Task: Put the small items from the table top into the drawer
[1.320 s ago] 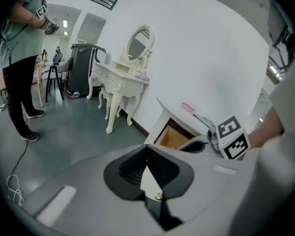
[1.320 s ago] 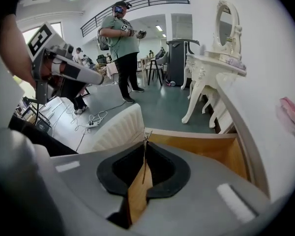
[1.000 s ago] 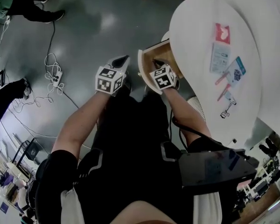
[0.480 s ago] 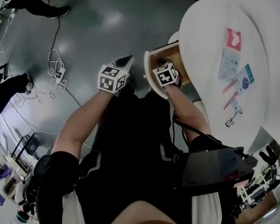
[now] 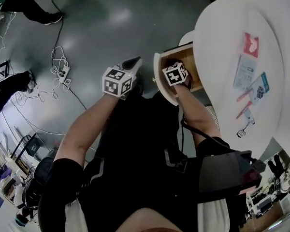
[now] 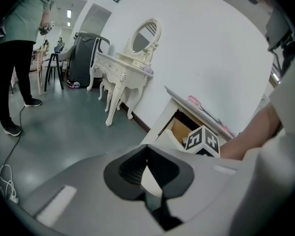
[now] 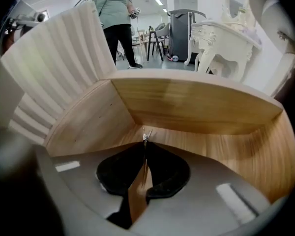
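Overhead and gripper-mounted views, common drawer point(image 5: 195, 73)

Our right gripper point(image 7: 145, 141), a metal piece point(image 7: 146, 133) between its jaws, is in the drawer point(image 7: 196, 107); our left gripper point(image 5: 131, 63) hangs left of it.

Grippers: two, left gripper point(image 5: 132, 62) and right gripper point(image 7: 144, 144). Drawer point(image 5: 194, 66): one. Worktop point(image 5: 222, 37): one. Flat packets on the worktop: three, namely red packet point(image 5: 251, 44), pale packet point(image 5: 245, 71) and blue packet point(image 5: 260, 87). Pink sticks point(image 5: 244, 95): two. Thin metal item point(image 7: 145, 132) between the right jaws: one.
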A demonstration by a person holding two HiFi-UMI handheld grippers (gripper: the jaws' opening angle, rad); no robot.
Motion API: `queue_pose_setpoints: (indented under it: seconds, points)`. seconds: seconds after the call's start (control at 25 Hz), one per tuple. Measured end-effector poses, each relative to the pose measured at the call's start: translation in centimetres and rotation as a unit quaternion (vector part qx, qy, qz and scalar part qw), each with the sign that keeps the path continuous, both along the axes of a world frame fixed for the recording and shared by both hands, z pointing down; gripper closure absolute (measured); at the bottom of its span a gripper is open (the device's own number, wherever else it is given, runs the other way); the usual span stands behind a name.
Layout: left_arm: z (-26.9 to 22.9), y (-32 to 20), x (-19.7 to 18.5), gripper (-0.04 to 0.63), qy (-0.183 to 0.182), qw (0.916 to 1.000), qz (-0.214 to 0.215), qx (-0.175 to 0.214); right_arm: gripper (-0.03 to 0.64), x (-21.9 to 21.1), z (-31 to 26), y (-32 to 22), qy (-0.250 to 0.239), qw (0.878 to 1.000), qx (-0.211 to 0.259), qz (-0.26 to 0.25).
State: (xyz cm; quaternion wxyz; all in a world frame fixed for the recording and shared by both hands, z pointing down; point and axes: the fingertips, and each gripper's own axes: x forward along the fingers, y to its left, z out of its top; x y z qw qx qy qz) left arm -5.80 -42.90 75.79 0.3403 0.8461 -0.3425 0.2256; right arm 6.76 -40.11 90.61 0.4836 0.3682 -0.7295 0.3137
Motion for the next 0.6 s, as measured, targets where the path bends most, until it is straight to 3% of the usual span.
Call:
queue_pose_setpoints:
  seconds: [0.6]
  points:
    - [-0.8, 1.0, -0.9, 0.595, 0.017, 0.9997, -0.017, 0.008, 0.561, -0.5, 0.6, 0.1, -0.009, 1.000, -0.003, 0.010]
